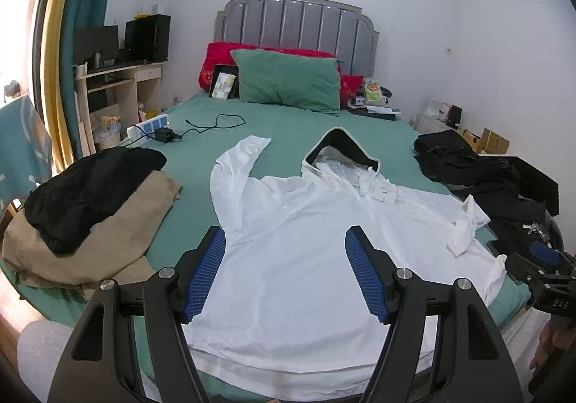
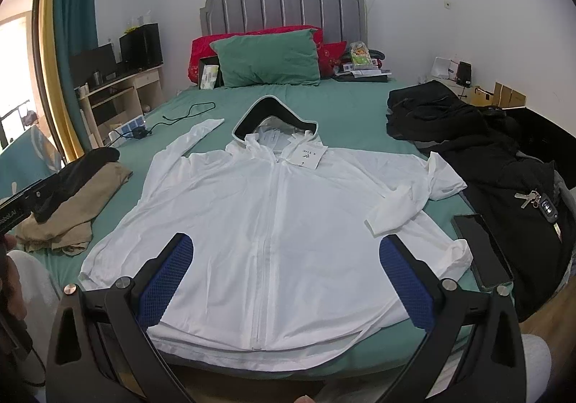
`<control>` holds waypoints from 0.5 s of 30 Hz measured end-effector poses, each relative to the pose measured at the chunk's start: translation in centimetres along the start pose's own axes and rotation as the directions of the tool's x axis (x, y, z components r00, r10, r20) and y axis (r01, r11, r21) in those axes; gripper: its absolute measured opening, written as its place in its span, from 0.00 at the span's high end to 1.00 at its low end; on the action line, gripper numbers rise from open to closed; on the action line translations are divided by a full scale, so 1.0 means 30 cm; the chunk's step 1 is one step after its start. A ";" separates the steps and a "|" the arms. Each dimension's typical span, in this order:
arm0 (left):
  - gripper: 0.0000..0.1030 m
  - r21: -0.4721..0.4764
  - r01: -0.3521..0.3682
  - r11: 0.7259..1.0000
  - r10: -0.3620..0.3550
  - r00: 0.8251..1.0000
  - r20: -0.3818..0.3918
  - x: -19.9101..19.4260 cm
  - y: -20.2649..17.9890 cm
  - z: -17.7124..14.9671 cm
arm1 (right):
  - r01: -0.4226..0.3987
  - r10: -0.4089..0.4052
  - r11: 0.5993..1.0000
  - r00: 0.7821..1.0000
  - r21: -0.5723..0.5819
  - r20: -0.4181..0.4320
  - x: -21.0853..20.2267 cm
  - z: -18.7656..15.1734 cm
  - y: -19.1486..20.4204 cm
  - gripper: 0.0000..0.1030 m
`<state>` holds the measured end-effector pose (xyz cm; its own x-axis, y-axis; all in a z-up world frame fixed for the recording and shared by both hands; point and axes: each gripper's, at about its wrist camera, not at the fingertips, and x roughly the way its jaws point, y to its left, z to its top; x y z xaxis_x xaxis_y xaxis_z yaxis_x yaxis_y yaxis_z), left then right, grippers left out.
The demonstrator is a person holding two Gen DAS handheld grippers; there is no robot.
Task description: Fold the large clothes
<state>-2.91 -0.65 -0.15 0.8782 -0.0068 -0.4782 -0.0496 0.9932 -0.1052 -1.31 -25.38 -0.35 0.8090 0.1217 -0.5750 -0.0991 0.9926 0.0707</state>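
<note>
Jacket: white hooded jacket (image 2: 273, 223) is lying front-up, zipped, across the green bed (image 2: 342, 115) — hood pointing to the headboard.
Sleeves: one is stretching up-left; the other is lying folded over the body.
Left gripper (image 1: 286, 273): hovering above the hem, jaws spread, holding nothing.
Right gripper (image 2: 286, 280): likewise gaping, empty.
Piles: black and tan clothes (image 2: 72, 201) are sitting left; black garments (image 2: 468, 143) right, keys (image 2: 536, 201) resting on them.
Phone (image 2: 480, 251): lying beside the jacket, possibly touching it.
</note>
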 end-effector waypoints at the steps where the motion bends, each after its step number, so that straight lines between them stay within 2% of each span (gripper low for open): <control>1: 0.30 0.000 0.000 1.000 0.000 1.000 0.000 -0.001 0.001 0.000 | 0.000 0.000 1.000 1.000 0.000 0.002 -0.001 -0.001 0.001 0.01; 15: 0.30 -0.002 -0.030 1.000 0.030 1.000 -0.006 0.001 -0.001 0.003 | -0.004 0.005 1.000 1.000 -0.008 0.003 -0.006 -0.002 0.003 0.01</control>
<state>-2.83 -0.66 -0.08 0.8736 0.0227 -0.4861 -0.0774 0.9927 -0.0928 -1.49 -25.33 -0.31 0.8100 0.1262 -0.5726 -0.1073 0.9920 0.0669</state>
